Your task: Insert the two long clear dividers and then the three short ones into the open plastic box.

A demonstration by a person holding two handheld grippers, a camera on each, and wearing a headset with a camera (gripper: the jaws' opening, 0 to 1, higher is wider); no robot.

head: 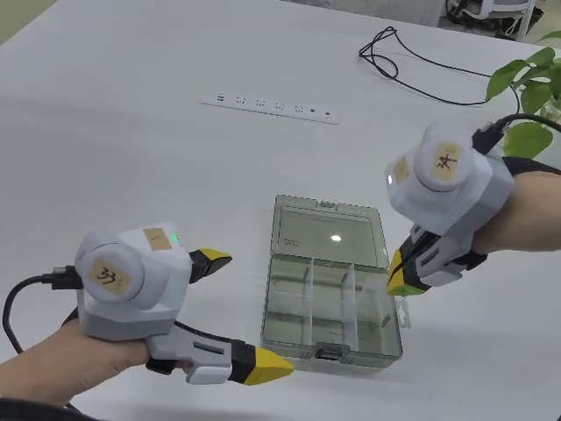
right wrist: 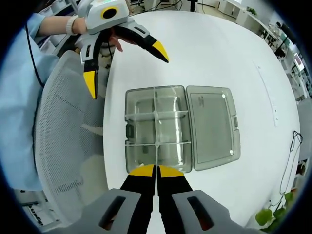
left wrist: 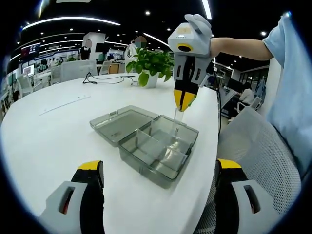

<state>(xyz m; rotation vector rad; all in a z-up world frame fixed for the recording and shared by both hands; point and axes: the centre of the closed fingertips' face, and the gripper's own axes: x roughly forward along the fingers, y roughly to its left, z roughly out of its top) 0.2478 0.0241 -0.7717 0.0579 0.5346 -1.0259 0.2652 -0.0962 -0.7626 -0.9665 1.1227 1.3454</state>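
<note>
The left gripper (head: 259, 313) hovers empty, jaws wide apart, beside the open plastic box (head: 268, 307), where several dividers look seated, while the right gripper (head: 396, 282), clamped on a clear divider (left wrist: 177, 119), holds it at the box's right end, apparently not yet seated.

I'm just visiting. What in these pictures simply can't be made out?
- The clear divider held by the right gripper: almost invisible against the box. In the head view the gripper covers its top, and whether its lower edge sits in a slot is unclear.
- How many seated dividers there are: clear plastic on clear plastic, with glare.
- The power strip sockets: too small in the head view.
</note>
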